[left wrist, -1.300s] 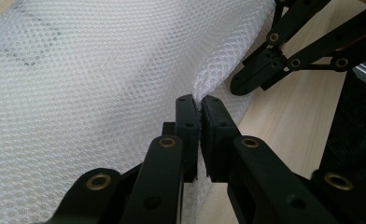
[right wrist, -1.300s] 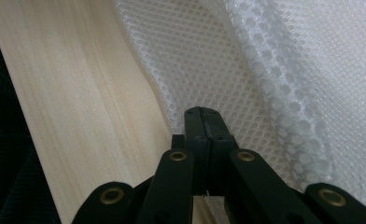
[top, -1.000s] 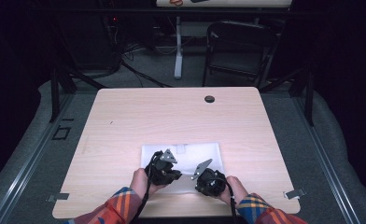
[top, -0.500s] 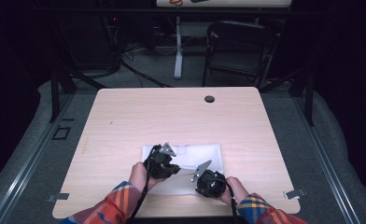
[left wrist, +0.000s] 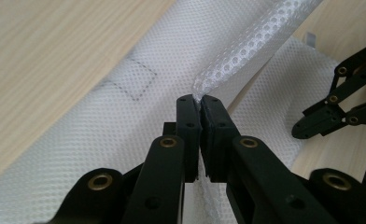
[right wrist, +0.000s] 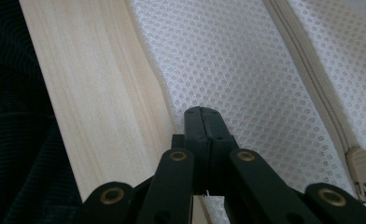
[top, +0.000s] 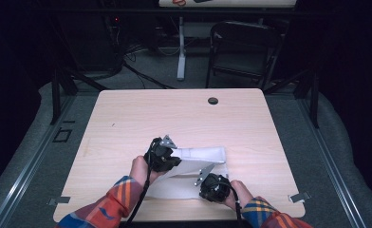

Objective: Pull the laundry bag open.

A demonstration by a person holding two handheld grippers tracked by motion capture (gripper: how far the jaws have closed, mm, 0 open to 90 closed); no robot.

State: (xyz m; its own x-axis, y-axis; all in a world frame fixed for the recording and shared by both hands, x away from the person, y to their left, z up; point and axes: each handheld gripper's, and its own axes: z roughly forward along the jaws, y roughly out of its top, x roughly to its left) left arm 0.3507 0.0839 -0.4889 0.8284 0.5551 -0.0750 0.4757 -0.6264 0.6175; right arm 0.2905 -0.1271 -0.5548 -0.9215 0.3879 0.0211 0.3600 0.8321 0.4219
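Left gripper view: white mesh laundry bag [left wrist: 139,107], beige-zippered, is pinched by left claw [left wrist: 200,100]; right claw [right wrist: 203,114] is pressed together at its edge.

high view: fixed above the person's side, facing forward and down over the whole pale wooden table [top: 184,118] | left gripper view: very near, along closed black jaws onto the white mesh fabric bag [left wrist: 125,93] | right gripper view: equally close at the table's edge | shared: that bag, this tabletop
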